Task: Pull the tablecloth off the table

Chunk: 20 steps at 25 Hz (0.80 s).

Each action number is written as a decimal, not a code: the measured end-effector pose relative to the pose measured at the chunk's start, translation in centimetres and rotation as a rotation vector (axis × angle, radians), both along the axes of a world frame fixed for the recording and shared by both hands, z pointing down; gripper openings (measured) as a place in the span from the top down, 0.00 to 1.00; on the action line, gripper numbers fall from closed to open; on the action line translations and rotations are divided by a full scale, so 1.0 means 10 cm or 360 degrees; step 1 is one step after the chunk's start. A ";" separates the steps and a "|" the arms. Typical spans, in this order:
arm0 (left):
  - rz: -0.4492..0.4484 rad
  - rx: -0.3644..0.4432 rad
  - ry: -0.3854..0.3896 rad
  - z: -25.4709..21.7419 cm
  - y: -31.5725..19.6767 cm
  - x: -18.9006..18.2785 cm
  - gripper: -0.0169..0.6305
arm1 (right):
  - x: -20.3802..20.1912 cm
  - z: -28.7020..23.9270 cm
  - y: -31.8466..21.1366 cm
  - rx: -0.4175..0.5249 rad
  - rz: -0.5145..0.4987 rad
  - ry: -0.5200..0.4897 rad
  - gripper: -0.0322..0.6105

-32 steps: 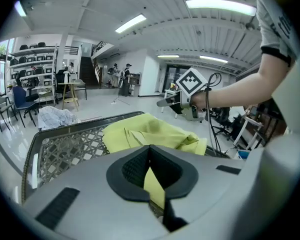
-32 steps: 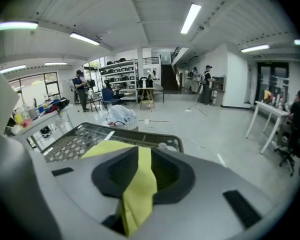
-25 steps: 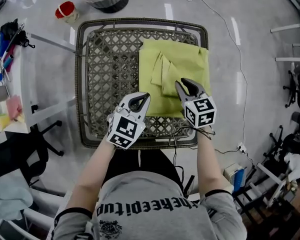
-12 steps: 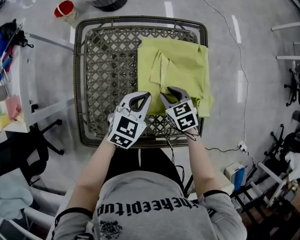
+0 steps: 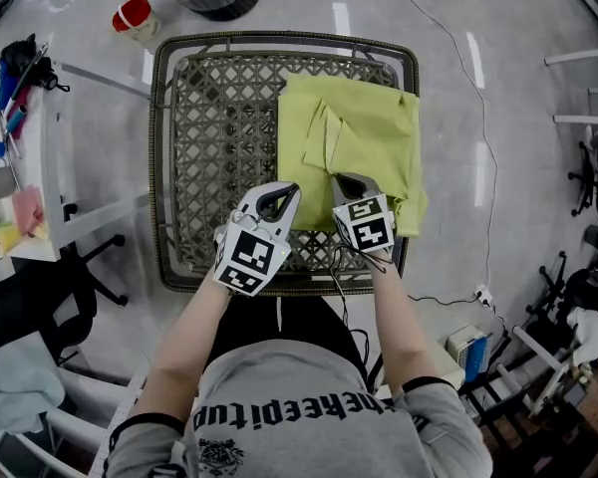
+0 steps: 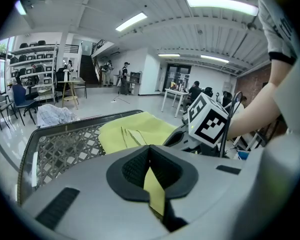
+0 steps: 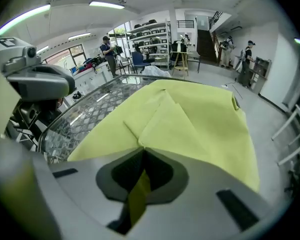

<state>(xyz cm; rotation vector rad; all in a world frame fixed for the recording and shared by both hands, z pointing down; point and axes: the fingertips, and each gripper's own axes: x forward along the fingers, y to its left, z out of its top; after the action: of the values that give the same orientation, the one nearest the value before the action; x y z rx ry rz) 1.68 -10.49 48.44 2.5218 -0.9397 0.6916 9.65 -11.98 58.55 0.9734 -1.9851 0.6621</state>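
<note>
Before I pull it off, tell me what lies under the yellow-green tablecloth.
The tablecloth covers the right part of the woven lattice table; the lattice shows bare to its left. Whether anything else lies beneath cannot be seen.

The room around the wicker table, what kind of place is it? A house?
Not a house, probably a big workshop or lab. Long strip lights run overhead, storage shelves are full of gear, and a staircase climbs to an upper level.
</note>
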 end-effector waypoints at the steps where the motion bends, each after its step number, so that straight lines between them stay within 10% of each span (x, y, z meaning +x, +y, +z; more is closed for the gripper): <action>1: 0.0002 0.0000 -0.0001 0.00 0.00 0.01 0.95 | 0.00 -0.05 -0.01 0.0017 0.0011 -0.0019 0.93; 9: 0.0025 0.0023 0.0013 -0.02 -0.03 0.09 0.95 | 0.41 -0.69 -0.38 0.0268 0.0273 -0.0150 0.93; 20: -0.0004 0.0001 -0.0001 -0.02 -0.05 0.05 0.95 | 1.36 -0.83 -1.12 0.0414 0.0520 0.0086 0.92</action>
<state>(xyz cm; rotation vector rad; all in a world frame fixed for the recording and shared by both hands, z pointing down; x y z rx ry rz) 2.13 -10.96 48.22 2.5203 -0.9435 0.6919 23.23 -23.21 50.21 1.4789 -1.9135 0.5515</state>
